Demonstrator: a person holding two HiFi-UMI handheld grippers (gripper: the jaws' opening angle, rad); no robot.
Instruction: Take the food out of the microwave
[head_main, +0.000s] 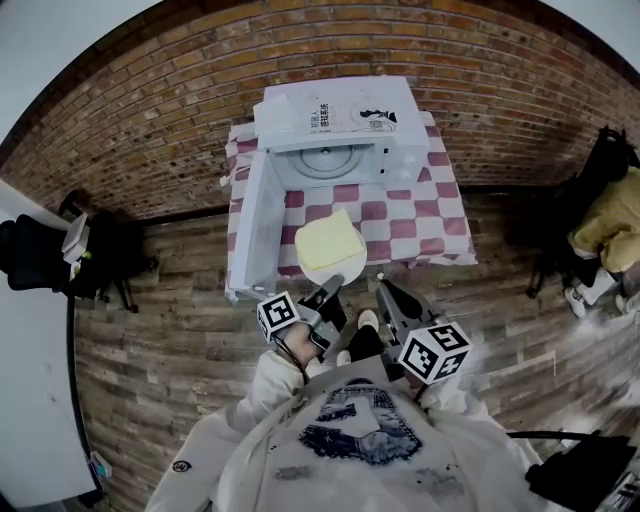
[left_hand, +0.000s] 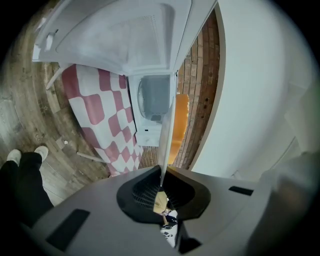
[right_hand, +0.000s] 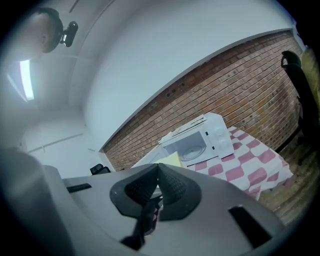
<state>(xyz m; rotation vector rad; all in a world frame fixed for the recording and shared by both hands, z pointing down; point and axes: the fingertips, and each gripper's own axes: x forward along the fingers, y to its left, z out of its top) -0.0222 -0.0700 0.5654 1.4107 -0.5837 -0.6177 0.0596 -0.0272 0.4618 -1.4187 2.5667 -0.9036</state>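
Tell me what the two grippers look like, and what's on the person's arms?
The left gripper and the right gripper are both grey plastic, wide at the back and narrow at the tip. Inside the tip sit dark ribbed pads. Each one carries a white cube with black square markers. The sleeves are off-white and baggy.
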